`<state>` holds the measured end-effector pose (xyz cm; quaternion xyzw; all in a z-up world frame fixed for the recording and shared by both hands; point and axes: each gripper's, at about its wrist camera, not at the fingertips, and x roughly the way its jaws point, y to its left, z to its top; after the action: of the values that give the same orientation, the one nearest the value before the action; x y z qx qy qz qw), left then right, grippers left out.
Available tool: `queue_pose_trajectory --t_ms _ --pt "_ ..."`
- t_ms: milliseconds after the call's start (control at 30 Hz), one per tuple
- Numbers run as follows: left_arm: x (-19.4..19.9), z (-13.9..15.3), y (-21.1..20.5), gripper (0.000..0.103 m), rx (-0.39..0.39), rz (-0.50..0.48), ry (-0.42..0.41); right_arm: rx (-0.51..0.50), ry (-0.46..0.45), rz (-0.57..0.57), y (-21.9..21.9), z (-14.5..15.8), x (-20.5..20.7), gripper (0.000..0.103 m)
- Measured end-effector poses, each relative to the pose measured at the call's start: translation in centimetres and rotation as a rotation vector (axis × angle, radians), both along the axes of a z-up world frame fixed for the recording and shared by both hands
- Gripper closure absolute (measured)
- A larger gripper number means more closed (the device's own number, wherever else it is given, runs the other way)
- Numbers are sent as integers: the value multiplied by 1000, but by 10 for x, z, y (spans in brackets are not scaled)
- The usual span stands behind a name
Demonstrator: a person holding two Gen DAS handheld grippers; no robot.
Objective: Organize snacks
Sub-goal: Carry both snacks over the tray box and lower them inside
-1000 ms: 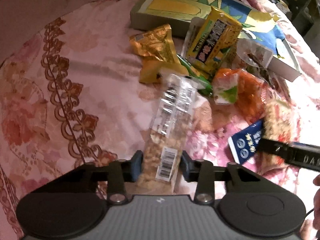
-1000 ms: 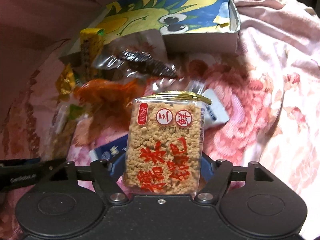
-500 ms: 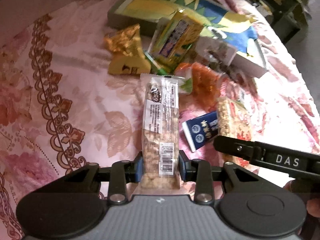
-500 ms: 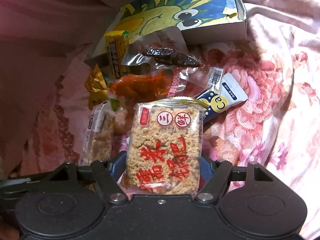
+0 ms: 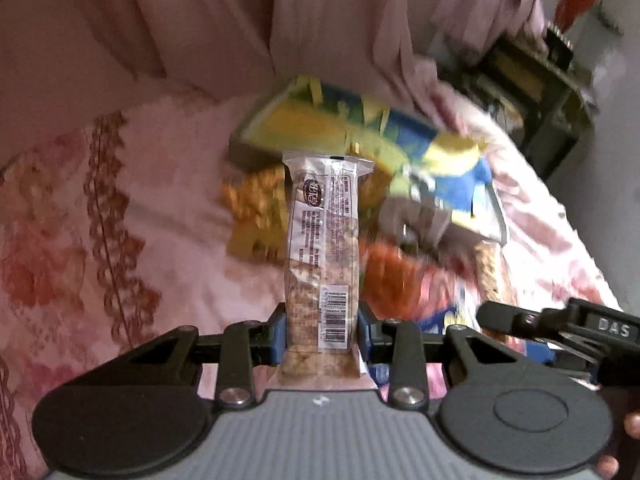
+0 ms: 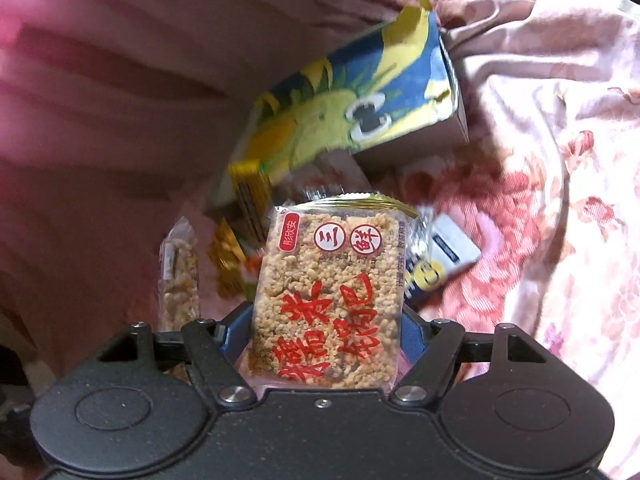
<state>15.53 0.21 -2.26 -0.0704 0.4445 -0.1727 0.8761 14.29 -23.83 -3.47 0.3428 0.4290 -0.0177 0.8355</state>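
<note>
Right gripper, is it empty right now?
No, the right gripper is shut on a square rice cracker pack with red characters, its blue pads pressing both sides of the pack.

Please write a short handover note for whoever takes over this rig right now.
Left tongs: shut on the long clear nut bar, held up off the bedspread.
Right tongs: shut on the square rice cracker pack, also lifted.
The cartoon box lies open behind the pile; no snacks visible inside it.
Left on the bedspread: gold packet, orange packet, blue-and-white packet, a yellow packet.
Left to do: place both held packs, then sort the pile.
</note>
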Motion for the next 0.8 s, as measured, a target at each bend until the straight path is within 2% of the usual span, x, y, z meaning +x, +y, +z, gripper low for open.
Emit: queue_pose_trajectory --t_ms 33,133,233,333,467,600,800 --pt "5 3 -2 66 -2 22 -13 14 -14 -11 -3 2 1 29" --pt "32 12 -10 66 -72 76 -23 61 -55 -43 -13 7 7 29" --pt "60 22 -34 66 -78 77 -104 70 -111 -55 -22 14 26 29" --pt "86 29 -59 66 -105 47 -164 -29 -175 -63 -35 24 42 29" --pt "121 29 -81 66 -180 20 -183 -126 -236 -126 -55 22 69 28" --pt "144 22 -100 66 -122 3 -247 -212 -257 -181 -66 15 93 28" --pt "179 -13 -93 66 -155 35 -198 -318 -237 -189 -62 -1 129 28"
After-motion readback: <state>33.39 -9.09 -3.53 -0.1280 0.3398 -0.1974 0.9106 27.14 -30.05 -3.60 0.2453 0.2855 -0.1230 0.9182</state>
